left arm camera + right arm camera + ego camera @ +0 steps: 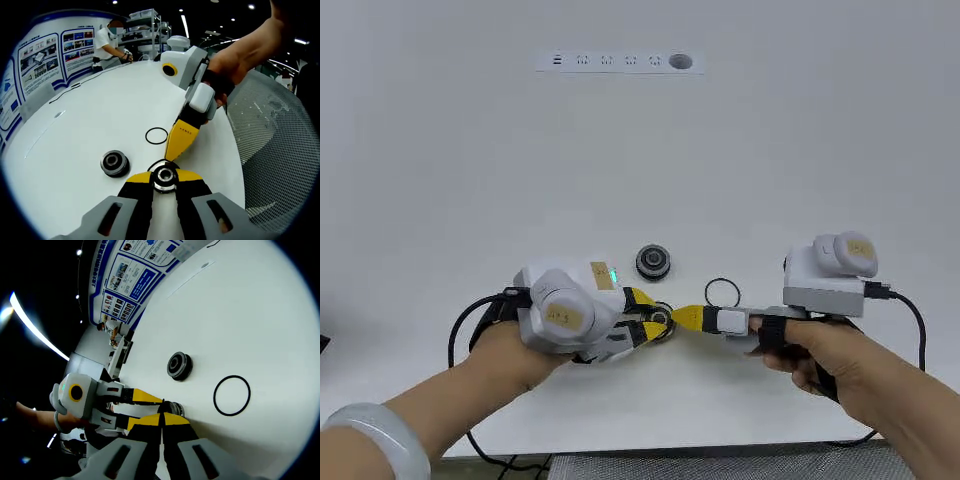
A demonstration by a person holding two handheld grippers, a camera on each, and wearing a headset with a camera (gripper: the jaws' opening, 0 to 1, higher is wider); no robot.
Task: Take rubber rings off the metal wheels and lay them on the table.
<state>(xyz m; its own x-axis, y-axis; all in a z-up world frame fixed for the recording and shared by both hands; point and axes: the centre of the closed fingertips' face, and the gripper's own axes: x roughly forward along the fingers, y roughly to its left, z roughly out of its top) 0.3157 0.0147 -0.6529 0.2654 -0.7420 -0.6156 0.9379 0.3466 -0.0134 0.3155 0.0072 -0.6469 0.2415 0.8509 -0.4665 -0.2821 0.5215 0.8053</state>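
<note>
White table point(620, 150) was seen below the metal wheel point(165, 177), which was gripped low in the frame's centre by the left gripper point(648, 314); from the frame's right the right gripper point(678, 318), jaws narrowed together, was laid against its rim.

On the table point(440, 180), one wheel point(165, 178) sat between the left gripper's point(655, 315) jaws, the right gripper point(161, 415) seemingly touching it at 3 o'clock. Another wheel point(653, 262) lay at 12 o'clock, a ring point(722, 293) at 2 o'clock.
</note>
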